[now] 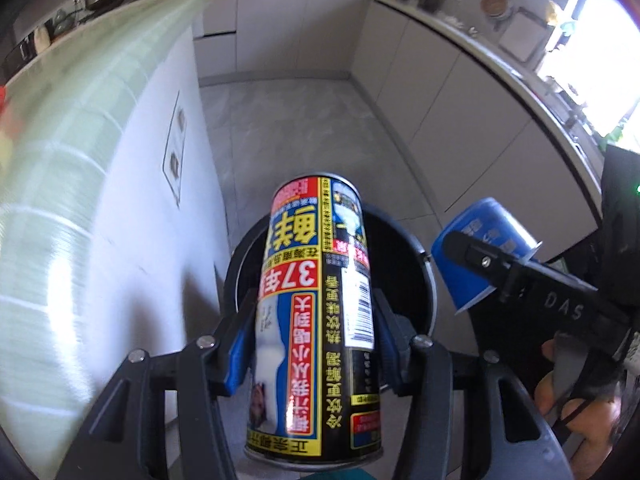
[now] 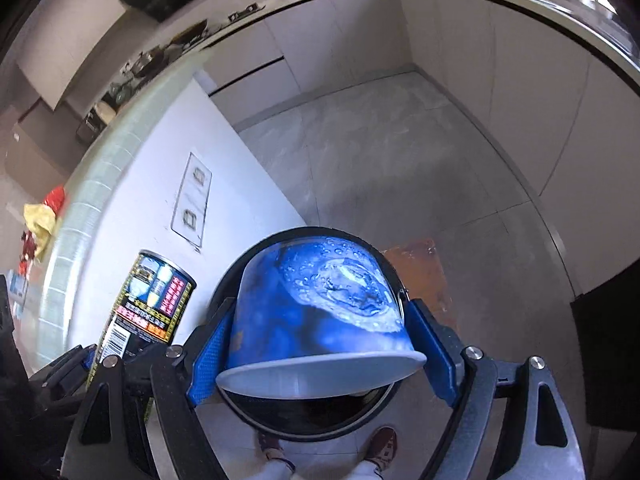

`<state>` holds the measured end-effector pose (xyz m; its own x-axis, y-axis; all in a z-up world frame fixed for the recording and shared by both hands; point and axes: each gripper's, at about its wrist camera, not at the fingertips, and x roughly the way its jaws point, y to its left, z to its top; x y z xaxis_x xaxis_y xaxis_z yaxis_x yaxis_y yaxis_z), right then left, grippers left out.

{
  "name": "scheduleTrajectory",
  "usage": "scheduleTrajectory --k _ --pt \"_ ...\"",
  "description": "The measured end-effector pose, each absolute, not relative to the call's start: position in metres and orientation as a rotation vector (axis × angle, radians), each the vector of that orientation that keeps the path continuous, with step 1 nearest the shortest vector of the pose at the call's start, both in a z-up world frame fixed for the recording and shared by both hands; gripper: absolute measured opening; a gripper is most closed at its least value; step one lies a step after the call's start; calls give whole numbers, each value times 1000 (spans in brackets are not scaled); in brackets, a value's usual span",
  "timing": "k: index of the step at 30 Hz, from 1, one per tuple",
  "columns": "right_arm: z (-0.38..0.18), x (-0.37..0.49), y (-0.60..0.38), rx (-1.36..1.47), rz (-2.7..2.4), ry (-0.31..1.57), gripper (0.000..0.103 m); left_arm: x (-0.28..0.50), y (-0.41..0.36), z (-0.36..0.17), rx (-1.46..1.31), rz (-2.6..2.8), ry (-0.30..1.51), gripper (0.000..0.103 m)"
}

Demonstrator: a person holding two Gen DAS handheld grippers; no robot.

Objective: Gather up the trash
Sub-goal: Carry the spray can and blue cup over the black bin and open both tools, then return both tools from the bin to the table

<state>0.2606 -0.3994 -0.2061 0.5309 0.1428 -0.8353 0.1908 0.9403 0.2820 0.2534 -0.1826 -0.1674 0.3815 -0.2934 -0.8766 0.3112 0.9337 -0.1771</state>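
Observation:
A tall drink can with a black, yellow and red label is pinched at its sides by the blue pads of my left gripper. It hangs tilted over a round black trash bin on the floor. My right gripper is shut on a blue paper cup lying on its side, white rim toward the camera, directly above the bin's rim. The right wrist view has the can and the left gripper at lower left. The left wrist view has the cup at right.
A white island wall with two sockets rises just left of the bin, topped by a green tiled counter. Grey tile floor runs to white cabinets. A brown patch lies behind the bin. The person's shoes stand in front of it.

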Motion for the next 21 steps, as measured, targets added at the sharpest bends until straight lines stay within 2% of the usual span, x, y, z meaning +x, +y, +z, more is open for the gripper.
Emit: scheduleTrajectory --k 6,10,21 --pt "-228 289 -398 315 39 1074 86 257 -194 -180 19 -311 1142 55" --pt "-238 303 -402 293 6 1094 86 259 -195 -179 29 -266 1138 66" --pt "-182 278 -416 324 -90 952 86 241 -215 -119 53 -332 1036 68"
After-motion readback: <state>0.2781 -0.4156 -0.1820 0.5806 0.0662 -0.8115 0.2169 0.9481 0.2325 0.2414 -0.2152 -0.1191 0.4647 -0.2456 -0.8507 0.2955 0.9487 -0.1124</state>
